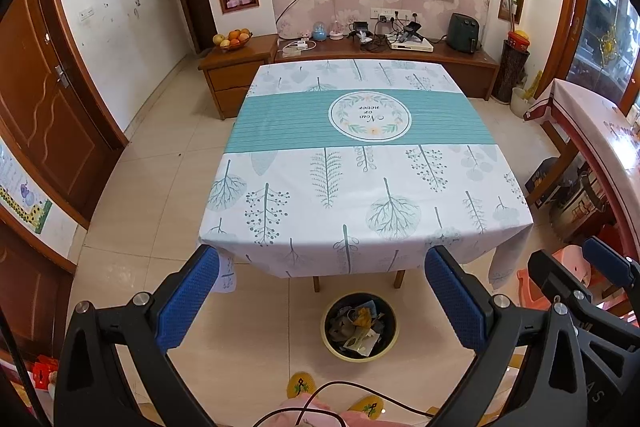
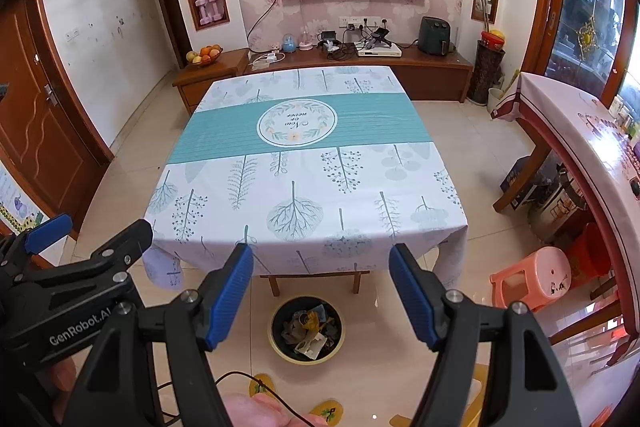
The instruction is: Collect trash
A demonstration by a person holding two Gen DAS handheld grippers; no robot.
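I hold my left hand-held gripper (image 1: 322, 297) in the lower part of the left wrist view, and its two blue fingers (image 1: 188, 297) stand wide apart with nothing between them. My right hand-held gripper (image 2: 322, 293) is in the lower middle of the right wrist view, also wide open and empty. Both hang in the air in front of the near edge of the bench (image 1: 360, 187), not touching it.

The trash (image 1: 358, 327) is already inside the round bin (image 1: 326, 341), which stands on the floor (image 1: 160, 187) at the bottom centre of both views, just in front of the bench legs. On the cloth of the bench I see no loose trash, so I judge the collecting is nearly finished or finished.

What can go wrong from here: the papers lie high in the bin, near its rim, so if I push something more in, or knock the bin with a gripper or with my slippers (image 1: 300, 385), pieces could fall out on the floor. A black cable (image 2: 256, 383) runs near my feet at the bottom of the frame, and it may catch if I reach down quickly. The hanging cloth corner could also be pulled if a finger hooks it.
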